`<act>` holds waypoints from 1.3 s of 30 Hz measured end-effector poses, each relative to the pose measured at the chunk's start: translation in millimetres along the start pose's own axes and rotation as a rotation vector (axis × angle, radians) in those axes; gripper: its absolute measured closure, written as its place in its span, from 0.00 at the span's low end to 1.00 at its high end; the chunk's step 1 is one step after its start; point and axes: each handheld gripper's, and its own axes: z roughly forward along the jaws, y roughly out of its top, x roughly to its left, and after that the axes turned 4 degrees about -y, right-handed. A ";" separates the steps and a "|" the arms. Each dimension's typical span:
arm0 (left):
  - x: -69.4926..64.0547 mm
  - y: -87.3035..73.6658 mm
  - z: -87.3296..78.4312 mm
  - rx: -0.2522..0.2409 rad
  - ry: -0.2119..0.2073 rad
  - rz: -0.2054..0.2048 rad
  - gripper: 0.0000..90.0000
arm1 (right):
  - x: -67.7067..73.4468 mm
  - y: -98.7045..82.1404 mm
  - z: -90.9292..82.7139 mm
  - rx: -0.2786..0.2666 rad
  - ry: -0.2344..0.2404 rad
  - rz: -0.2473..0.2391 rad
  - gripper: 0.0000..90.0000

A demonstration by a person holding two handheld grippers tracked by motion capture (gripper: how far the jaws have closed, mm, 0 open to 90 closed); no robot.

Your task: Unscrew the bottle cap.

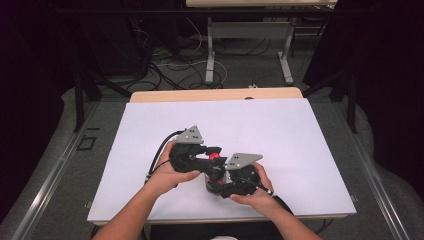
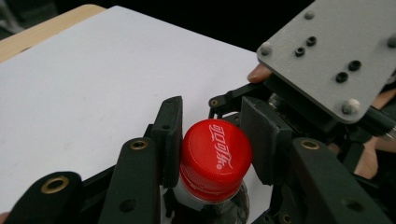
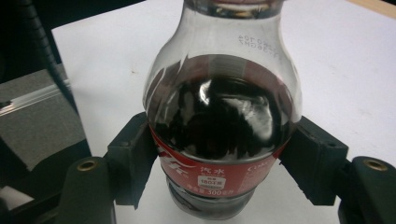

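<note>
So on the left side, the left gripper (image 2: 212,140) has its matte black jaws clamped on the red cap (image 2: 215,158) of a small cola bottle (image 3: 223,116). The cap is glossy ribbed plastic with white lettering printed across its flat round top, and it sits squarely between the two flat pads, each pad pressed against its side. Just under the cap there's a pale ring and the clear neck running down below the jaws. The jaw arms are chunky moulded plastic with little brass-looking eyelets at the pivots.

Moving right, the right gripper (image 3: 223,158) is clamped on the bottle's body, pads squeezing both sides right at the top edge of the red label. The bottle is clear smooth plastic, bulbous at the shoulder, narrowing above the jaws, filled with dark shiny liquid up to the shoulder. Its base stands on the white table (image 1: 280,130) just below the jaws.

From the high view both grey three-cornered plates, dull and speckled with screw holes, sit on top of the grippers, which are close together near the table's front edge.
</note>
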 end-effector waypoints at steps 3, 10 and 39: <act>-11.0 0.1 2.5 -0.018 0.109 -0.028 0.68 | 0.7 0.5 -0.7 0.010 -0.021 0.005 0.34; -25.1 1.5 5.3 -0.050 0.240 -0.080 0.68 | 2.7 0.2 -0.6 0.006 -0.070 -0.013 0.34; 14.1 -4.6 -26.0 -0.051 0.301 -0.193 0.68 | -15.0 -5.9 -3.2 -0.016 -0.114 0.045 0.34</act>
